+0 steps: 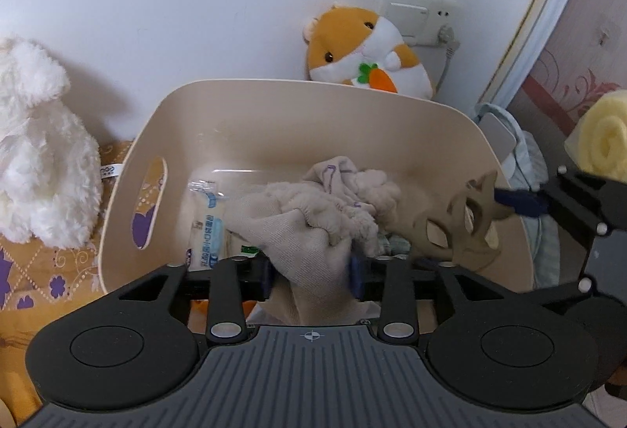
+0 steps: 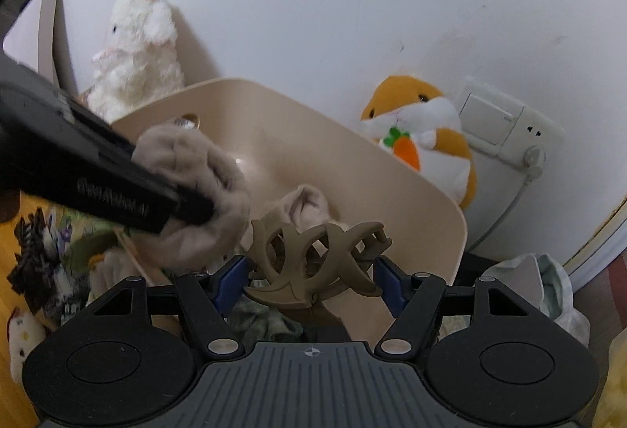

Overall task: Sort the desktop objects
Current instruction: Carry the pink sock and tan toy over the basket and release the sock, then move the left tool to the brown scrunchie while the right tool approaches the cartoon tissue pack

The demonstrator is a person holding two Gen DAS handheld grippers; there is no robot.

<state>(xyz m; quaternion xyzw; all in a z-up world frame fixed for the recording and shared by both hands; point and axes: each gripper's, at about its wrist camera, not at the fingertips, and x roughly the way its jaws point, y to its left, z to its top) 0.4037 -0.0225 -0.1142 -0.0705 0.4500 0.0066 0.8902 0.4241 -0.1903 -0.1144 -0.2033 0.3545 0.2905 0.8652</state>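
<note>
A beige plastic bin [image 1: 274, 102] stands against the wall; it also shows in the right wrist view [image 2: 392, 185]. My left gripper [image 1: 311, 275] is shut on a beige fuzzy sock [image 1: 313, 228] and holds it over the bin; the sock [image 2: 196, 169] also shows in the right wrist view. My right gripper [image 2: 309, 283] is shut on a brown claw hair clip [image 2: 313, 255] over the bin's near rim; the clip [image 1: 470, 208] also shows in the left wrist view. A clear wrapped packet [image 1: 205, 228] lies in the bin.
An orange hamster plush [image 1: 364, 51] with a carrot leans on the wall behind the bin, by a socket [image 1: 423, 16]. A white fluffy plush [image 1: 39, 153] sits left. A rolled yellow towel [image 1: 607, 138] and a crumpled bag [image 2: 540, 283] are right. The surface has an orange patterned cloth [image 1: 39, 279].
</note>
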